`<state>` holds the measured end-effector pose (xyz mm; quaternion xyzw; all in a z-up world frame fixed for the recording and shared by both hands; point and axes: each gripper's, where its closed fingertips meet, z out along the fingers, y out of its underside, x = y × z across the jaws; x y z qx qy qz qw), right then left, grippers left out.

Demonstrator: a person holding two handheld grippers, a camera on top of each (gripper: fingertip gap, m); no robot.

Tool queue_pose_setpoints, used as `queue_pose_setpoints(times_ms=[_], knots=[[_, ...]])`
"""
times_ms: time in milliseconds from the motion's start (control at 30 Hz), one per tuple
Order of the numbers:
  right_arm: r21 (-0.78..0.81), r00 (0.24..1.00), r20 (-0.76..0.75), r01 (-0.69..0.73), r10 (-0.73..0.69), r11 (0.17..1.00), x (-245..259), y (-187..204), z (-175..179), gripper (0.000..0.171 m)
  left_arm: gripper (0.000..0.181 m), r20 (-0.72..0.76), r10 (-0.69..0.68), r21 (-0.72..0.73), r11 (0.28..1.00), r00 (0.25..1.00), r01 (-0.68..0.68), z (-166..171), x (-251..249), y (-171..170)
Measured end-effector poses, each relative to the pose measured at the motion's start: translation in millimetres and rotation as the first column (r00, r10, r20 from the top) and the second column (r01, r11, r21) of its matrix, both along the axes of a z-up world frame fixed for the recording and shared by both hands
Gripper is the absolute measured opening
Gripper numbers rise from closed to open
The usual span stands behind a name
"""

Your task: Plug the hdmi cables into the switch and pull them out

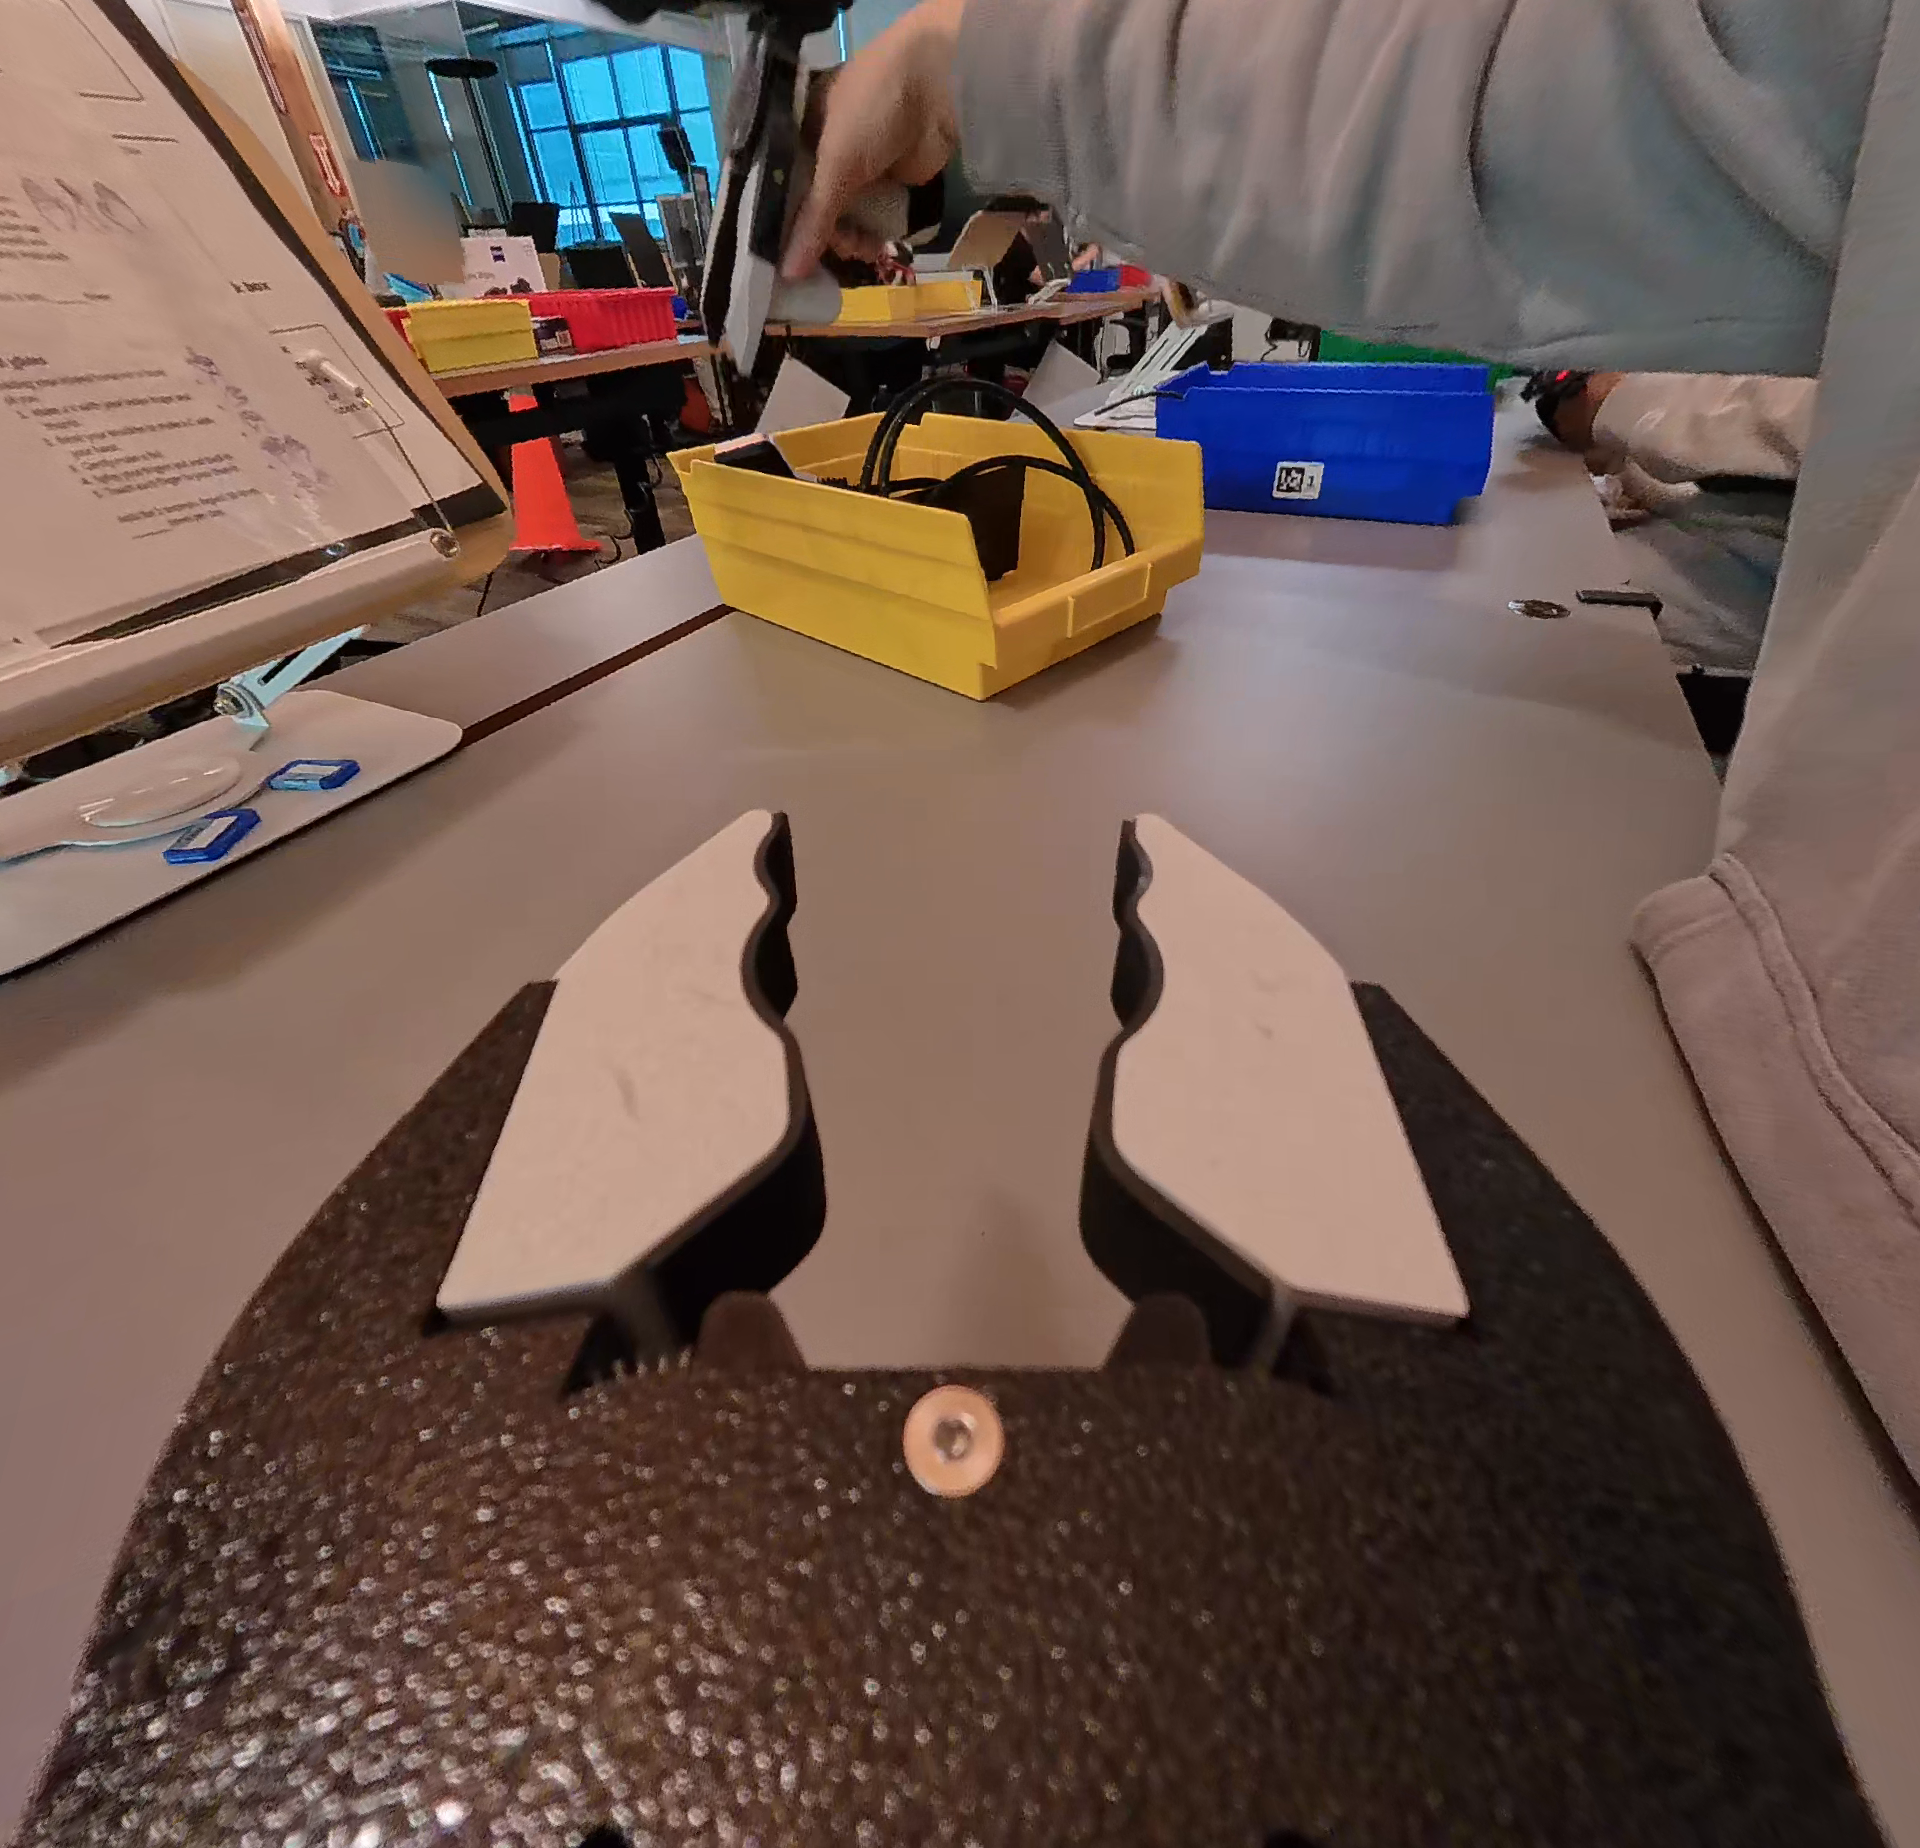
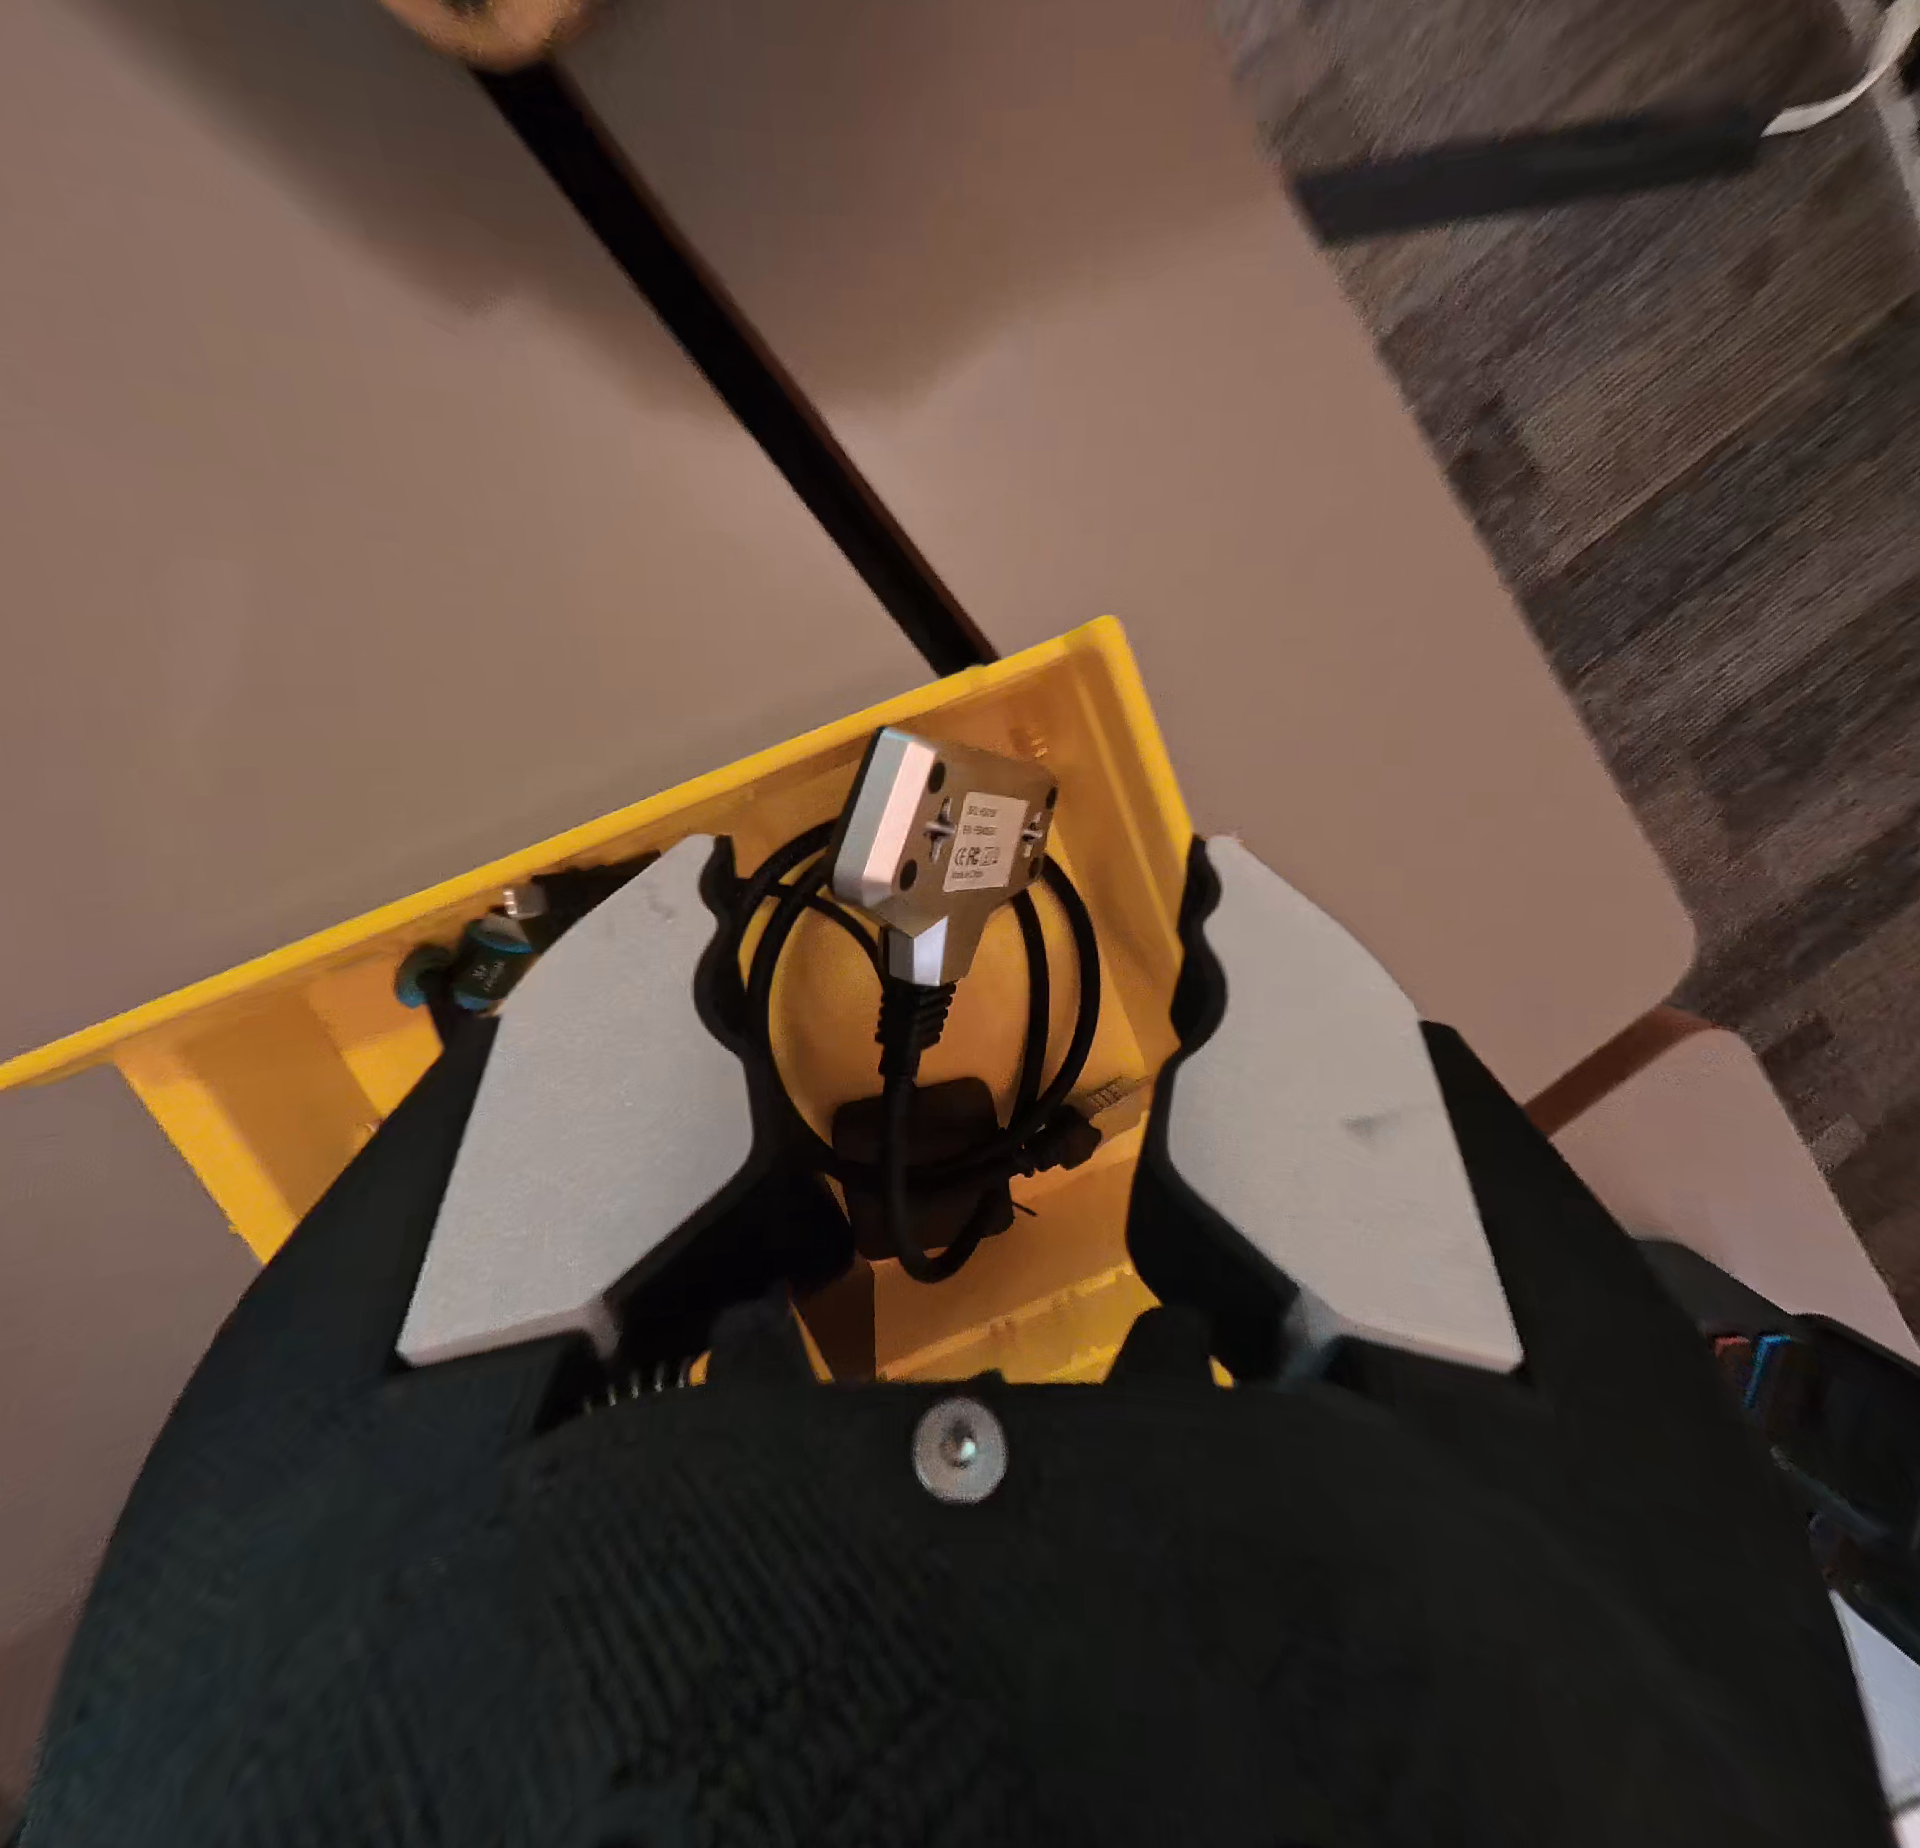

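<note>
Task judged barely begun: nothing plugged yet. Switch w/ coiled cables is seen centre frame, inside yellow bin. Right hand-held gripper is held released above it; left hand-held gripper released, empty, over tabletop.

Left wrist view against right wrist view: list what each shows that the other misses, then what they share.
Only the left wrist view shows the blue bin, the document stand, the open left gripper low over the table, and the person's sleeve. Only the right wrist view shows the silver switch and a blue-tipped plug inside the bin. Both show the yellow bin, the coiled black cable and the open right gripper.
</note>
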<state>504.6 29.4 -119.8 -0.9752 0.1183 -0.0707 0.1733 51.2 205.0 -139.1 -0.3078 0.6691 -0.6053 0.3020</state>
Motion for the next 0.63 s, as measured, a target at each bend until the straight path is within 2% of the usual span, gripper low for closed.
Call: queue_pose_setpoints(times_ms=[33,167,233,300,367,467,633], knots=[[0.048,1.000,0.020,0.011,-0.012,0.999,-0.8,-0.7,15.4,0.085,0.058,0.003,0.000,-0.012,1.000,1.000,0.000,0.5,0.6,0.4],[0.262,0.995,0.060,0.067,-0.085,0.963,-26.4,-7.0,69.9,0.092,0.058,0.019,-0.005,-0.049,0.999,1.000,0.006,3.4,2.7,-2.6],[0.448,0.991,0.076,0.062,-0.107,0.892,-59.9,-3.4,92.9,0.092,0.058,0.023,-0.006,-0.042,0.999,1.000,0.007,1.6,4.0,-4.9],[0.584,0.984,0.116,0.042,-0.134,0.811,-102.7,-2.1,101.2,0.093,0.058,0.013,0.002,-0.040,0.999,1.000,-0.001,-1.3,7.4,-6.0],[0.597,0.964,0.201,0.022,-0.176,0.802,-143.0,-6.3,85.7,0.092,0.058,-0.009,0.021,-0.048,0.999,1.000,-0.022,-3.1,13.5,-5.3],[0.513,0.893,0.362,0.049,-0.268,0.857,-184.5,-10.3,46.0,0.096,0.066,-0.051,0.073,-0.078,0.994,0.996,-0.077,-2.7,25.8,-2.2],[0.455,0.854,0.431,0.072,-0.291,0.887,-257.2,26.2,-12.5,0.104,0.099,-0.205,0.114,-0.172,0.973,0.972,-0.150,-5.9,39.6,-5.5]])
